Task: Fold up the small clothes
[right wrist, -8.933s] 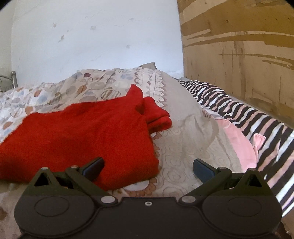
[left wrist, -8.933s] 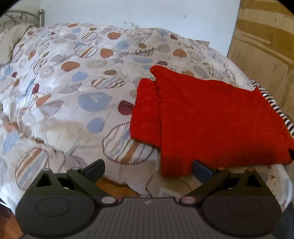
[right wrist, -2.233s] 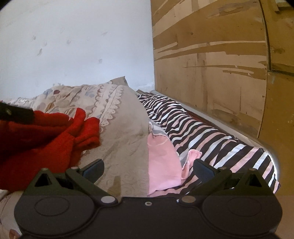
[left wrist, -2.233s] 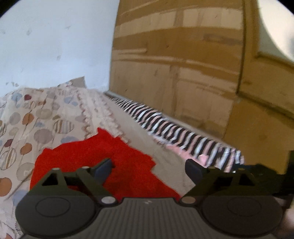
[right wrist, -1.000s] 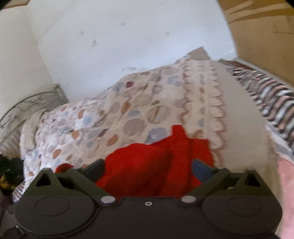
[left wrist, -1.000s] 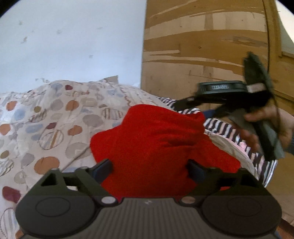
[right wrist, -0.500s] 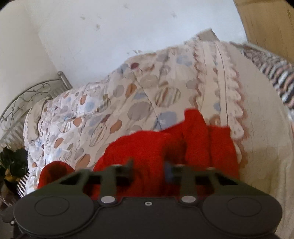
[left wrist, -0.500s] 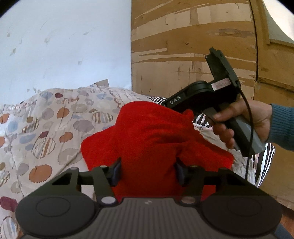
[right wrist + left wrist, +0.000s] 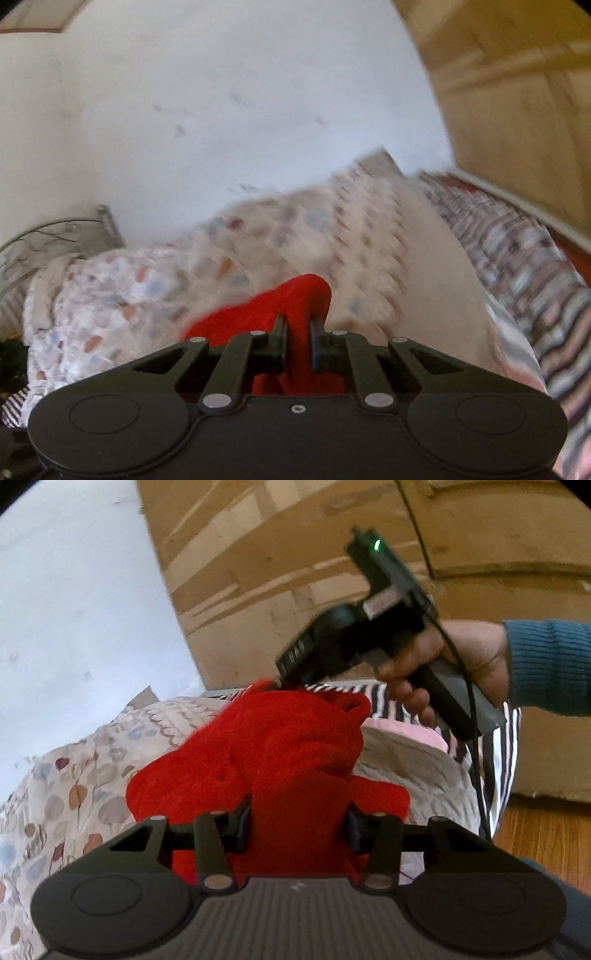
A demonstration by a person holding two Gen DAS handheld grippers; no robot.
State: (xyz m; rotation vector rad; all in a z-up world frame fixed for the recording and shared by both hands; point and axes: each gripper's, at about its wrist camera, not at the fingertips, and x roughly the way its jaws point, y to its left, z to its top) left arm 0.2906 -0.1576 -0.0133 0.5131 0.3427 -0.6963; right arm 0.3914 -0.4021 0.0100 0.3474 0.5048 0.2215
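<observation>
Red fleece garment hangs bunched between both grippers above the patterned bedspread. The left gripper has just been closing its jaws and now squeezes a thick wad of the cloth between its pads. Ahead and up to its right, the right gripper, held in the person's hand, is pinched almost together on a thin fold of the garment's far end.

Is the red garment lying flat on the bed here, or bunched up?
Bunched up. The red garment rises in a crumpled heap off the patterned bedspread, pinched between the left tool and the right tool.
</observation>
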